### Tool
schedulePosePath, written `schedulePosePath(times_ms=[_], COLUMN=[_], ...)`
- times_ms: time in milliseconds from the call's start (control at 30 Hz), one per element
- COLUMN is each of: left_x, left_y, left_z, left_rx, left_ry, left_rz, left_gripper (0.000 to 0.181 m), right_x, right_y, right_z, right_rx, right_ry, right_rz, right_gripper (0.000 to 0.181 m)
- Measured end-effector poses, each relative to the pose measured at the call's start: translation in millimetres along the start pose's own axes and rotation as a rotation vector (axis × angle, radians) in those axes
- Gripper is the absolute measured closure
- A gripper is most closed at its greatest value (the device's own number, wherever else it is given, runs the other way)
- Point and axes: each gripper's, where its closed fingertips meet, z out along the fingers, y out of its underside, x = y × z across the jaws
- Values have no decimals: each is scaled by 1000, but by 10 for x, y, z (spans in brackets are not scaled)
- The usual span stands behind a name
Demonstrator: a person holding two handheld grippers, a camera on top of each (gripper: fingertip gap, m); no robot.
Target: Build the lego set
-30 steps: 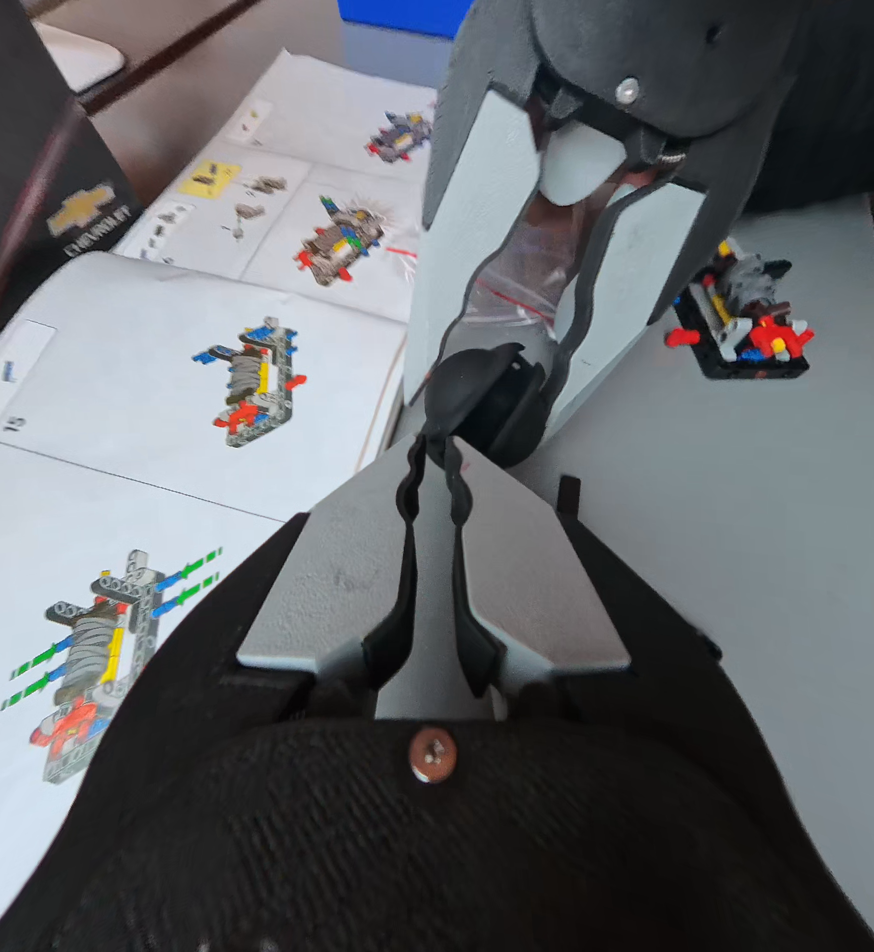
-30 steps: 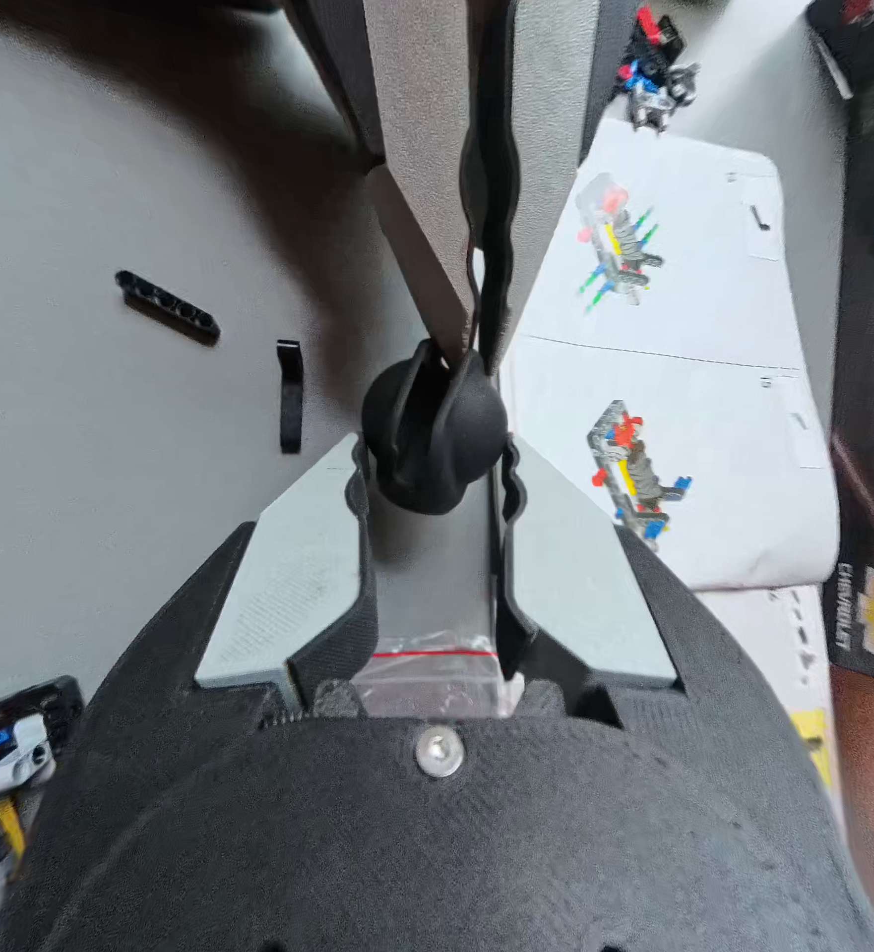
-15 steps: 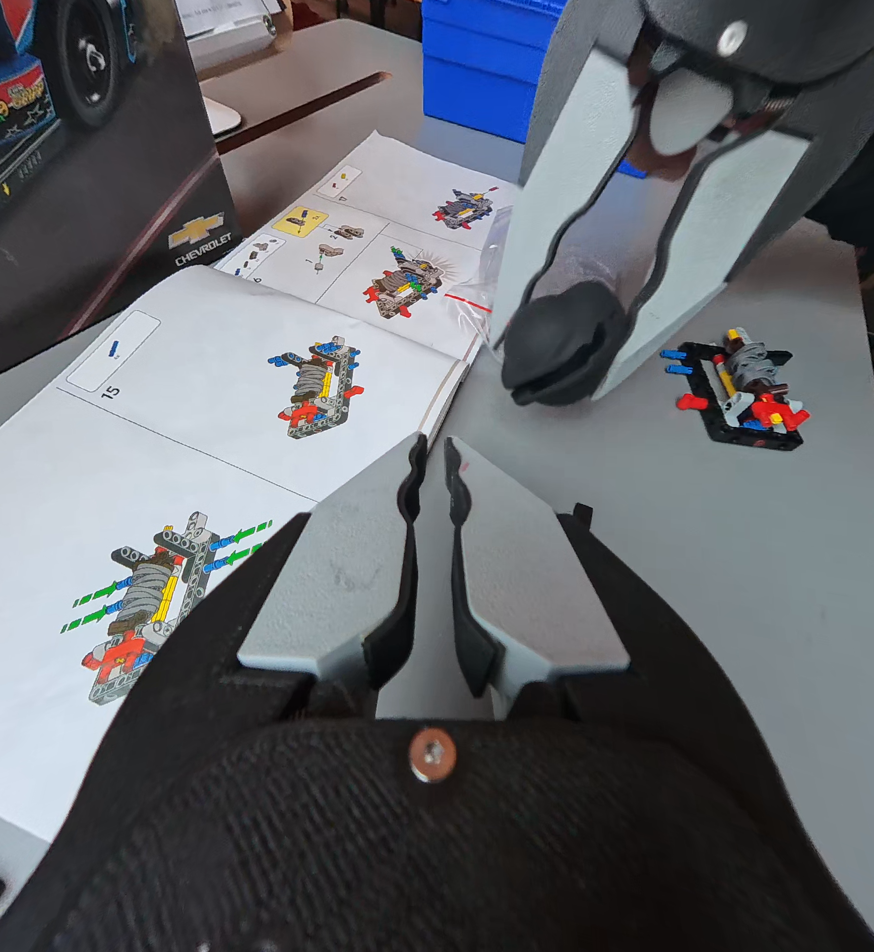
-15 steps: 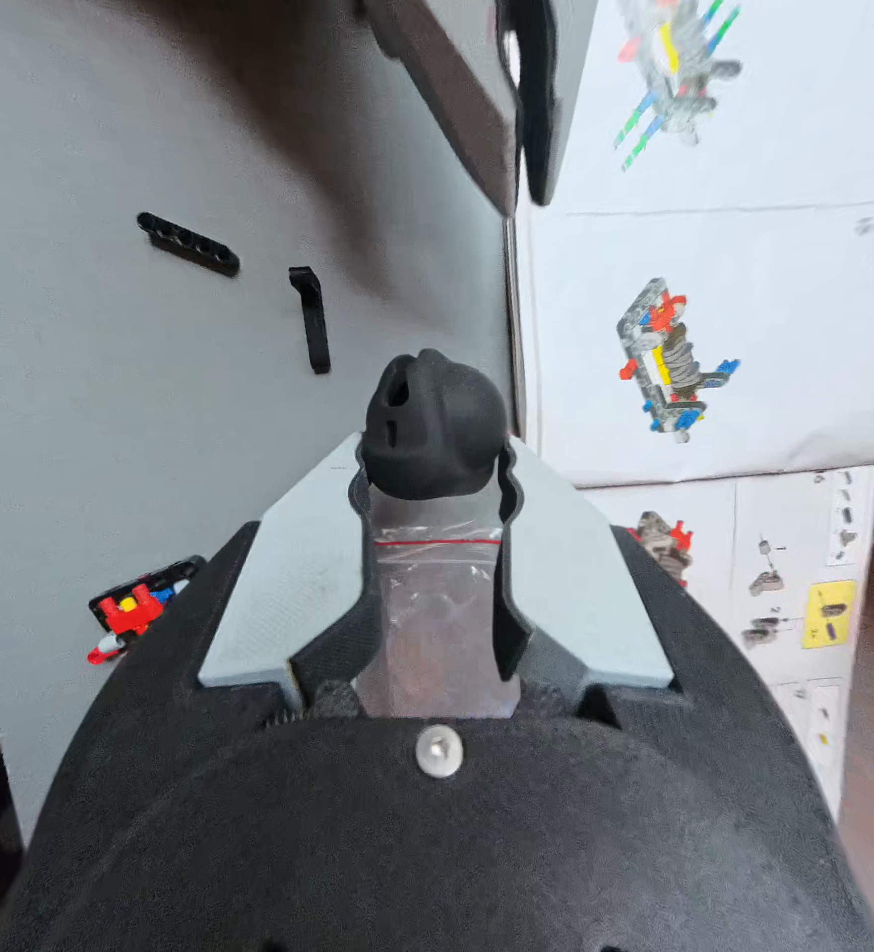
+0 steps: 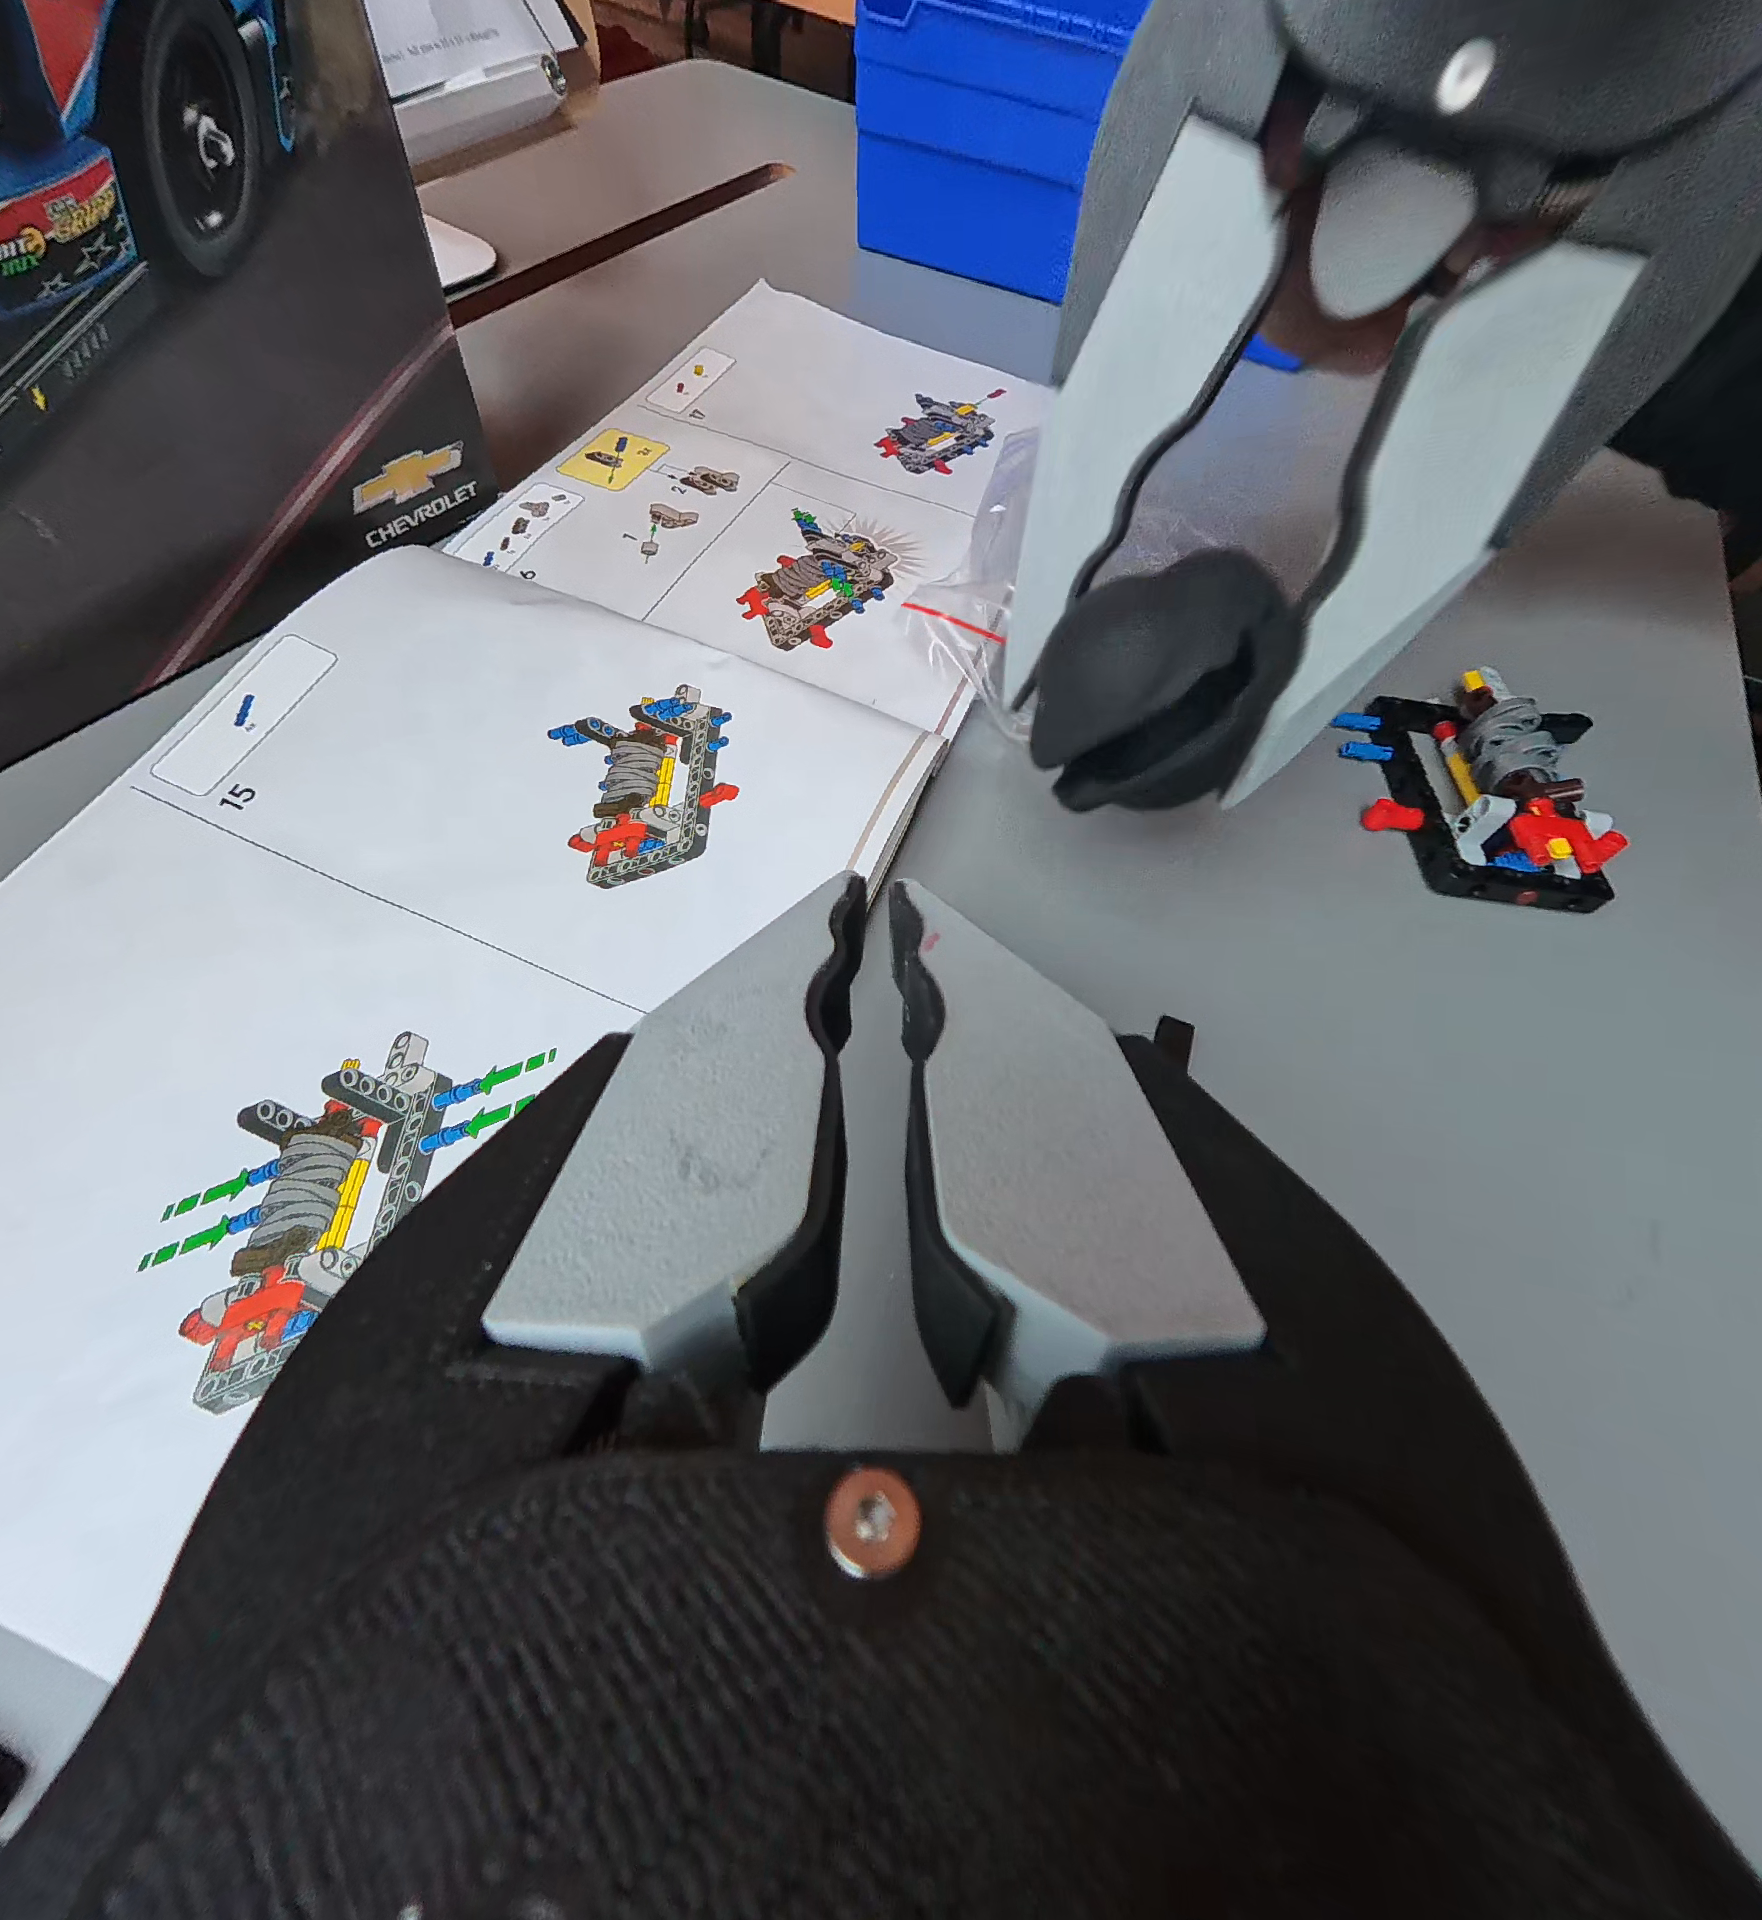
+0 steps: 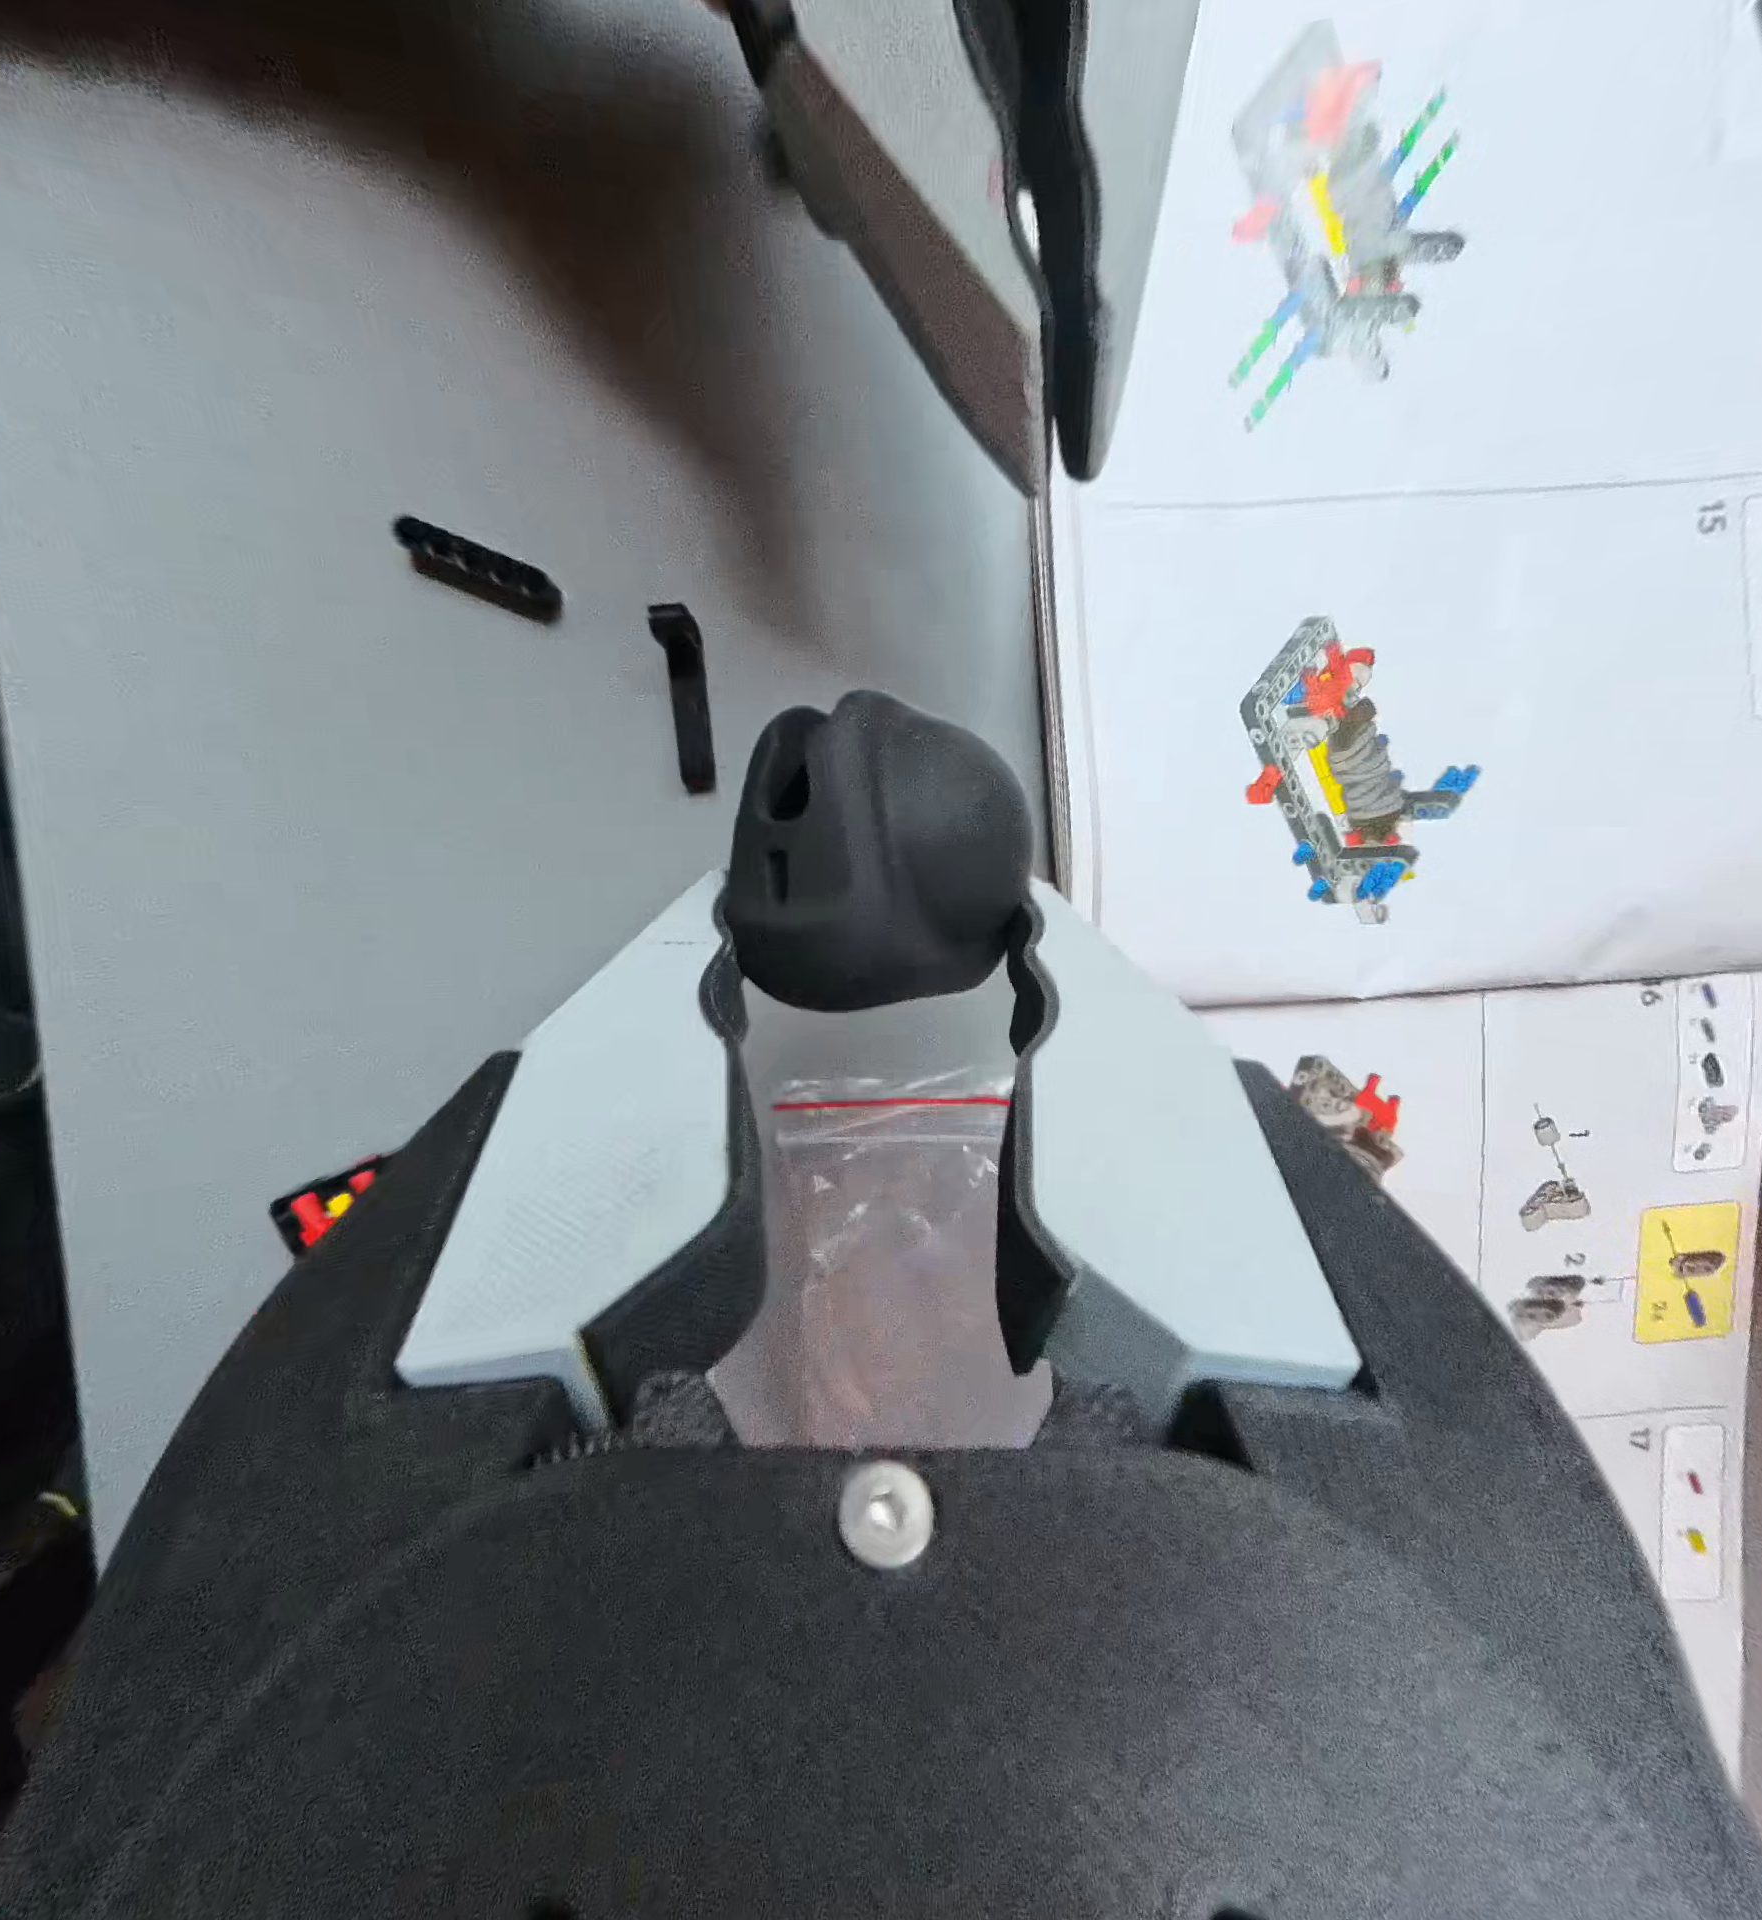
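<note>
My right gripper [image 6: 872, 925] is shut on a black rounded lego piece [image 6: 877, 842] and holds it above the grey table. It also shows in the left wrist view [image 5: 1157, 727], with the black piece [image 5: 1157, 681] at its tips. My left gripper [image 5: 872, 904] is shut and empty, a short way in front of the black piece and apart from it. The partly built lego frame [image 5: 1490, 800], black with red, yellow and grey parts, lies on the table at the right.
The open instruction booklet [image 5: 544, 779] covers the left of the table, with the set's box [image 5: 129, 312] behind it and a blue bin [image 5: 960, 156] at the back. A clear plastic bag [image 6: 877, 1195] lies under my right gripper. A black beam [image 6: 477, 569] and a small black bent piece [image 6: 685, 696] lie loose.
A second ago my left gripper's tips were on the black piece; now they are off it and drawn back. The right gripper has kept the piece and moved away from the left one.
</note>
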Motion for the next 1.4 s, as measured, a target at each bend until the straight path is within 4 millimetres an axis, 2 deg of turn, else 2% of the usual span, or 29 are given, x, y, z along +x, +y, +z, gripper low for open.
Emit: schedulePosePath(times_ms=[33, 100, 200, 233, 267, 367, 400, 533, 567, 667, 833, 867, 933, 1033, 1100, 1133, 1167, 1233, 1300, 1333, 1400], left_x=[7, 8, 14, 11, 12, 48, 55, 77, 122, 418, 838, 869, 811, 792, 815, 830, 822, 812, 803, 780, 715], left_y=[-1, 12, 50, 63, 73, 71, 74, 104, 94, 60, 145, 185, 243, 127, -40, -126, -170, -216, -346, -437, -652], left_z=[7, 24, 43, 46, 49, 63, 70, 101, 117, 261, 747, 845, 999, 1177, 1261, 1289, 1304, 1302, 1275, 1250, 1182], left_rx=[-1, -8, -27, -34, -40, -39, -40, -59, -69, -145, -348, -393, -450, -418, -350, -320, -320, -380, -427, -456, -526], left_ry=[5, 4, 3, -1, -5, -7, -8, -24, -19, 47, 92, 93, 49, 72, 122, 141, 136, 110, 72, 37, -72], left_rz=[0, 3, 14, 19, 27, 60, 69, 88, 89, 66, -88, -125, -153, -265, -336, -347, -327, -230, -115, -30, 253], left_gripper=[180, 179, 179, 179, 179, 174, 172, 159, 155, 143, 144, 139, 140, 143, 173, 181, 181, 181, 181, 181, 181], right_x=[-9, 8, -52, -48, -36, -71, -63, -26, -26, -23, -4, -9, -8, 2, -25, -69, -109, -144, -185, -211, -238], right_y=[-60, -7, 325, 367, 302, 7, -30, 60, 119, 343, 925, 1032, 1206, 1377, 1409, 1419, 1444, 1557, 1676, 1730, 1866], right_z=[-74, -29, 344, 403, 366, 29, -70, -285, -320, -467, -671, -685, -702, -725, -750, -749, -742, -724, -707, -696, -665], right_rx=[27, -11, -174, -191, -146, 23, 49, 109, 124, 213, 322, 335, 360, 370, 390, 393, 391, 374, 368, 366, 345], right_ry=[-9, -2, -40, -31, -15, 1, 13, 72, 83, 123, 182, 188, 207, 225, 218, 199, 187, 196, 195, 187, 187], right_rz=[3, 4, 23, 18, 10, -15, -9, 25, 48, 148, 315, 336, 360, 372, 374, 363, 347, 328, 326, 329, 343], right_gripper=[134, 133, 130, 131, 132, 133, 132, 132, 132, 132, 132, 132, 132, 132, 132, 132, 132, 131, 132, 132, 132])
